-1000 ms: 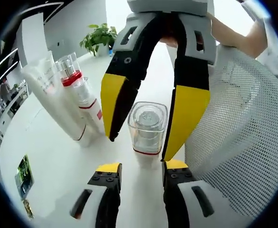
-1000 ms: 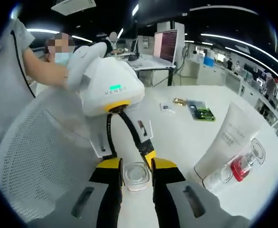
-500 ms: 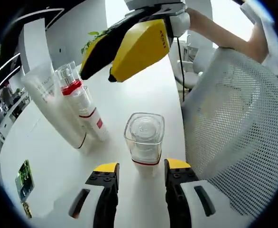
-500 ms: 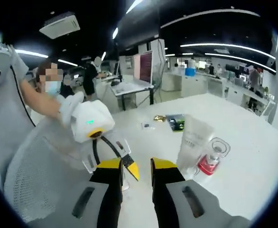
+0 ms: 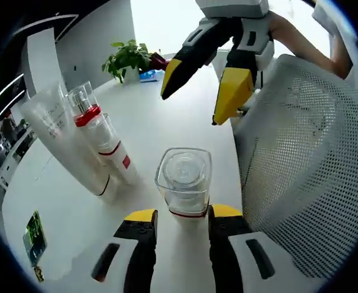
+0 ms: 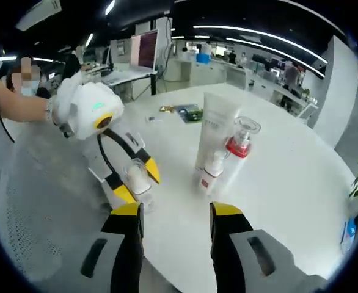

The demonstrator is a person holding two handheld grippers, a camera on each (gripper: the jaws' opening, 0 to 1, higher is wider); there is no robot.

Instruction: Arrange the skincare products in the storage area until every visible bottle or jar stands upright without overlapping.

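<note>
On the white table (image 5: 160,116) in the left gripper view, going from left to right, there was first a tall white tube (image 5: 57,137) that leaned a little and stood on its cap. Just beside it, and touching it, stood a clear bottle with a red band (image 5: 86,110) near its top. In front of that one stood a small white bottle (image 5: 113,146) with a thin red ring and a red mark, close against the others. So there were three things in that little group. Next came one clear square jar (image 5: 184,182), standing upright on the table, with a round white part inside it and a red line near its bottom. It stood apart from the group of three. The left gripper (image 5: 180,215) had its two yellow tips on either side of the jar's base, very near it, but I could not tell if they were squeezing it. Higher up, the right gripper (image 5: 194,91) hung in the air above the table with its jaws spread wide and nothing between them. At the far right was a white mesh chair back (image 5: 307,159). In the right gripper view, the jar (image 6: 137,178) sat between the left gripper's tips, and the tube (image 6: 214,131) and two bottles stood together to its right.
</note>
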